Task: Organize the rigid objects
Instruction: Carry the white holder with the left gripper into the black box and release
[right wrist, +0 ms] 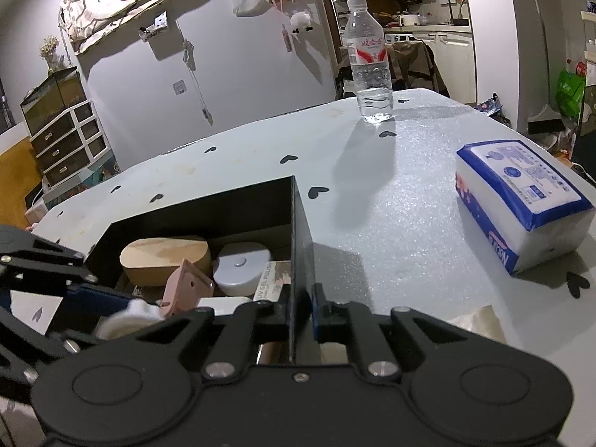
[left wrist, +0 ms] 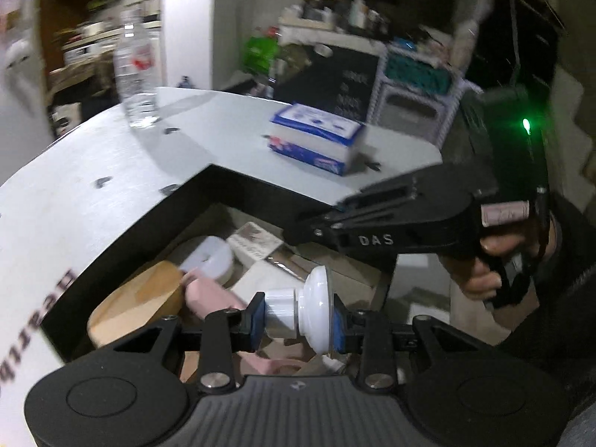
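White plastic bulb-looking thing (left wrist: 298, 309) is clamped sideways in the left gripper (left wrist: 298, 314), hovering right over the open black box (right wrist: 300, 246) with the wooden oval piece (right wrist: 164, 260) and round white case (right wrist: 242, 268) already inside. Right gripper (right wrist: 300, 307) is pinched on the box's side wall, steadying it I guess. Next up, probably: lower into a free gap, then let go.
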`<state>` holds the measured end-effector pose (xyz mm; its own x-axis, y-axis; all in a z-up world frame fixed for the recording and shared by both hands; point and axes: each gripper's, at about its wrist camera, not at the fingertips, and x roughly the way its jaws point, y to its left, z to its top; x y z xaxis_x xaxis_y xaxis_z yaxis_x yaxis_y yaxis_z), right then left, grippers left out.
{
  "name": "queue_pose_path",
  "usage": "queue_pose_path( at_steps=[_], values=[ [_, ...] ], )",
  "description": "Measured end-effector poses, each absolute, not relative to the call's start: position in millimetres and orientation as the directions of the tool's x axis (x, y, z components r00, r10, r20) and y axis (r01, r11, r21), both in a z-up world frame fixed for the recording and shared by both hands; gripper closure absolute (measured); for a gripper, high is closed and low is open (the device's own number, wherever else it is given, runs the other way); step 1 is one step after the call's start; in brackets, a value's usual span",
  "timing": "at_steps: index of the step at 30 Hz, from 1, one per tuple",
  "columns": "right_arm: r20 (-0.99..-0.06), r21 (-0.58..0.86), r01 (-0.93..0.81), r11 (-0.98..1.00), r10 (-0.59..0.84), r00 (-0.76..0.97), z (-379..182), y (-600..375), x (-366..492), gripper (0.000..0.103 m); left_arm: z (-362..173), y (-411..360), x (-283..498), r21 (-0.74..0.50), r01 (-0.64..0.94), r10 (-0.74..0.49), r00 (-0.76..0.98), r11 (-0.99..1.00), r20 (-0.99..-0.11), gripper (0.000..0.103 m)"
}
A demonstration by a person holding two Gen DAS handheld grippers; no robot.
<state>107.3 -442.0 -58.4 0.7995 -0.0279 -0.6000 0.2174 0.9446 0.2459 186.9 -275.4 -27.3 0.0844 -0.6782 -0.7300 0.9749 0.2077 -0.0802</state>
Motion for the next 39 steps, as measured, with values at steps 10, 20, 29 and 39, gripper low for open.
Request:
queue_pose_path(
  at_steps=[10,20,29,39],
  values=[
    [-0.599,0.255,0.218,0.942,-0.023,0.8,-58.9,-443.5,107.3,0.092,-32.6,-287.8,190.1,-0.081,0.983,-0.661,0.048,0.163,-0.749,0.052],
    [-0.599,0.258,0.221,0.941,-0.024,0.8,-58.9,-443.5,107.1,0.092,-21.2,-276.0,188.6,-0.109,0.98,-0.687,0.036,0.165,-0.725,0.053],
    [-0.599,0.259,0.221,0.94,-0.023,0.8,-58.9,-443.6,107.0,0.092,-27.8,-281.7,186.4,-0.173,0.974,-0.7,-0.021,0.147,-0.714,0.066],
    [-0.605,0.26,0.226,0.939,-0.024,0.796,-58.7,-445.6,108.7,0.092,-32.4,-292.5,187.9,-0.213,0.967,-0.725,-0.044,0.143,-0.687,0.066]
  ],
)
